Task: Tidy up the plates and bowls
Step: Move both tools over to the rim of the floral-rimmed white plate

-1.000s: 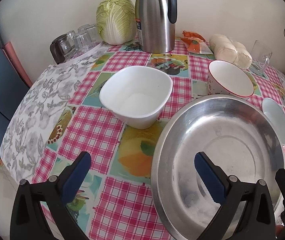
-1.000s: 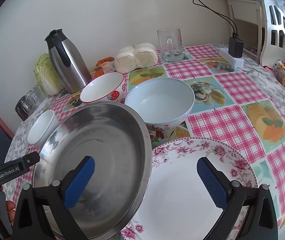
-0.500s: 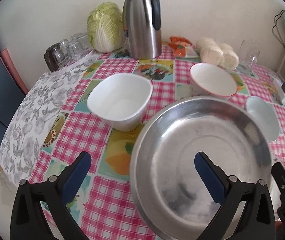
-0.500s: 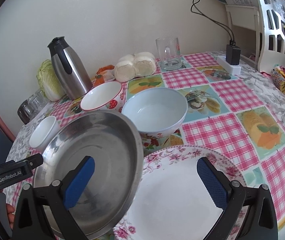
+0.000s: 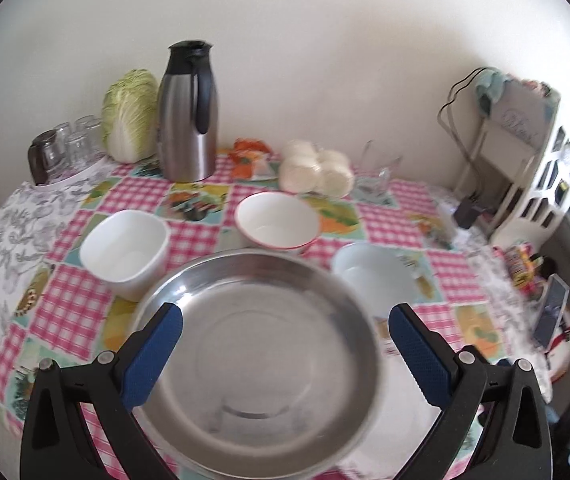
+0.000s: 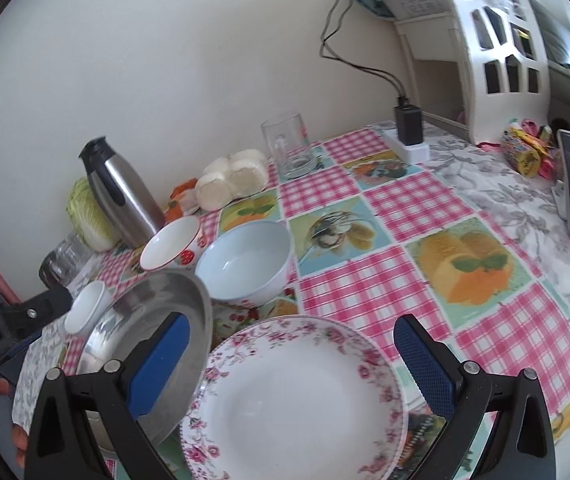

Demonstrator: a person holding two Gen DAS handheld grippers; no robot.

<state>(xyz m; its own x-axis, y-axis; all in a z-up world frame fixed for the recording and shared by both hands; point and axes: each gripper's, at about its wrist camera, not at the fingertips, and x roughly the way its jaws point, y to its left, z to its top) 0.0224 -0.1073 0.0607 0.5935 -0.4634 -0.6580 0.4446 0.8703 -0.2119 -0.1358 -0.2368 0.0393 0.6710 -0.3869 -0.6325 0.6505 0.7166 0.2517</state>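
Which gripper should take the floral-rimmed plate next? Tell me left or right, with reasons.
Right. The right gripper has its jaws open straddling the white floral-rimmed plate, directly over it. The left gripper frames the round stainless steel pan instead, with the plate off to its side.

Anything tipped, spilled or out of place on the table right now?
The steel pan is tilted, its right rim raised above the floral plate instead of lying flat. No spills or damage visible; the bowls stand upright.
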